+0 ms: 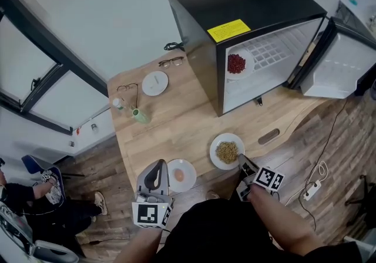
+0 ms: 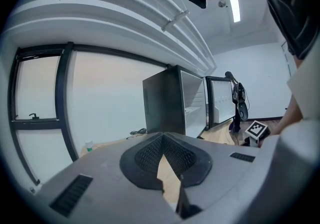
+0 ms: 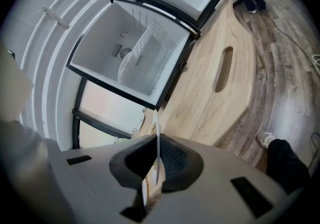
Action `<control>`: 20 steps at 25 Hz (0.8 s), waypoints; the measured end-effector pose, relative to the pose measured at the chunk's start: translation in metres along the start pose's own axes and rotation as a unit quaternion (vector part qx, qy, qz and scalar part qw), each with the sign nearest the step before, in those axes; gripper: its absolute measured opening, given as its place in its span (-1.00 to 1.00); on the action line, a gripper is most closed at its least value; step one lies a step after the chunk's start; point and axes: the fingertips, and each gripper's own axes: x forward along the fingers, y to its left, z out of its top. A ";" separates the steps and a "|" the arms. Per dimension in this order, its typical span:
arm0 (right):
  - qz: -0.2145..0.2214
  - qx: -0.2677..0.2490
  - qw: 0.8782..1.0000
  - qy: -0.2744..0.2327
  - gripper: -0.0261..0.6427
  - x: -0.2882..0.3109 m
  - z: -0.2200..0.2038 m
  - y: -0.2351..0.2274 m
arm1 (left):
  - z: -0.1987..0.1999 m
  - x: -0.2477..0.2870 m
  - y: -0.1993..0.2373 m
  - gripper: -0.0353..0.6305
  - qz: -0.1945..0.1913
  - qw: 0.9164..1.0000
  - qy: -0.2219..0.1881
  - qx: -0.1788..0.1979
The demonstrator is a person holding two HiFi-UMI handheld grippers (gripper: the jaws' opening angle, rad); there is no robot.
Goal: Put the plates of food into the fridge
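Note:
A white plate of brownish food lies near the front edge of the wooden table. My right gripper is shut on its near rim; in the right gripper view the thin plate rim stands edge-on between the pads. A smaller plate with a pinkish piece of food lies to the left, with my left gripper just beside it, shut and holding nothing. The black fridge stands open at the table's back, with a plate of red food on its shelf.
The fridge door swings out to the right. A white lid, two pairs of glasses and a green bottle sit at the table's far left. A handle slot cuts the table's right edge. A power strip lies on the floor.

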 end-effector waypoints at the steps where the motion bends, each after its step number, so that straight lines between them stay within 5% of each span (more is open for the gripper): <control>1: -0.002 -0.003 1.000 -0.003 -0.83 -0.003 0.007 -0.001 | 0.003 0.005 -0.003 -0.88 -0.002 1.000 -0.002 0.000; 20: 0.003 0.004 0.991 -0.130 -0.83 -0.076 0.196 0.018 | 0.053 0.095 -0.051 -0.88 -0.029 0.999 -0.027 -0.013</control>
